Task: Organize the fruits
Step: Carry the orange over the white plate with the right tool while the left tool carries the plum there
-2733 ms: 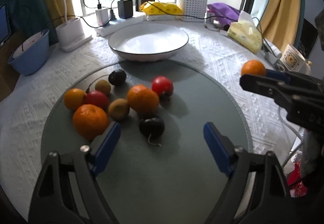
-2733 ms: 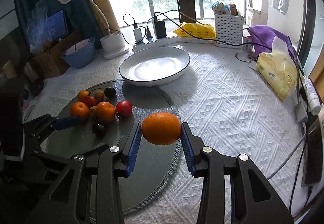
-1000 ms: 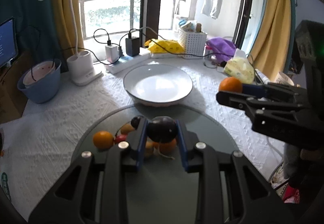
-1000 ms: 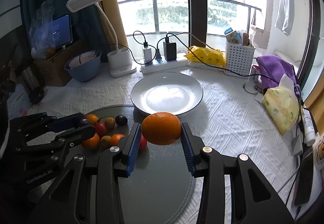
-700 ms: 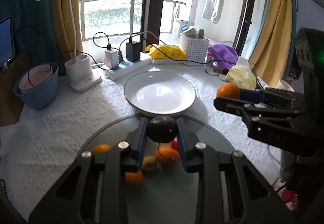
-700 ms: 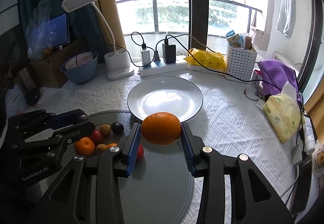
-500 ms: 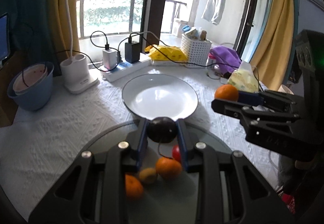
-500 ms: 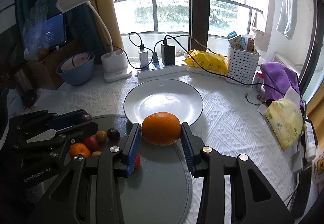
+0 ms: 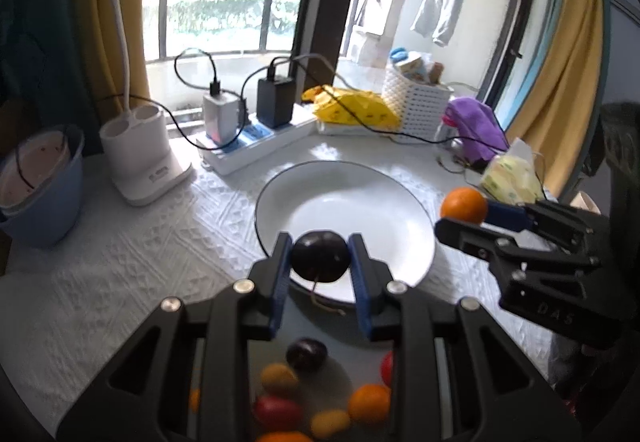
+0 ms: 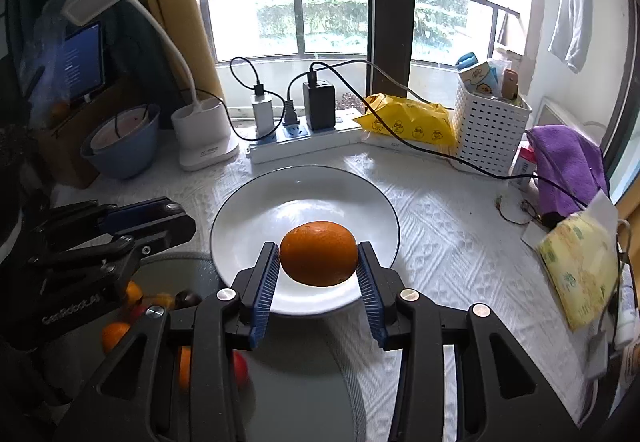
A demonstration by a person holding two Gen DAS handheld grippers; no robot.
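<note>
My left gripper [image 9: 319, 257] is shut on a dark plum [image 9: 319, 256] and holds it over the near rim of the white plate [image 9: 360, 198]. My right gripper [image 10: 318, 256] is shut on an orange [image 10: 318, 253] and holds it above the near part of the same plate [image 10: 304, 194]. The right gripper with its orange [image 9: 464, 205] also shows at the right in the left wrist view. Several loose fruits lie on the grey round mat below: a dark plum [image 9: 306, 354], an orange [image 9: 369, 403], a red fruit [image 9: 276, 411].
Behind the plate stand a power strip with chargers [image 10: 304, 138], a white lamp base [image 10: 202, 138], a blue bowl [image 10: 124, 144], a yellow packet [image 10: 408, 120], a white basket [image 10: 490, 128], a purple cloth [image 10: 568, 166] and a tissue pack [image 10: 576, 266]. Cables cross the tablecloth.
The left gripper closed on the dark plum and lifted it. Both grippers have moved forward with their fruits, from over the mat to the near edge of the plate.
</note>
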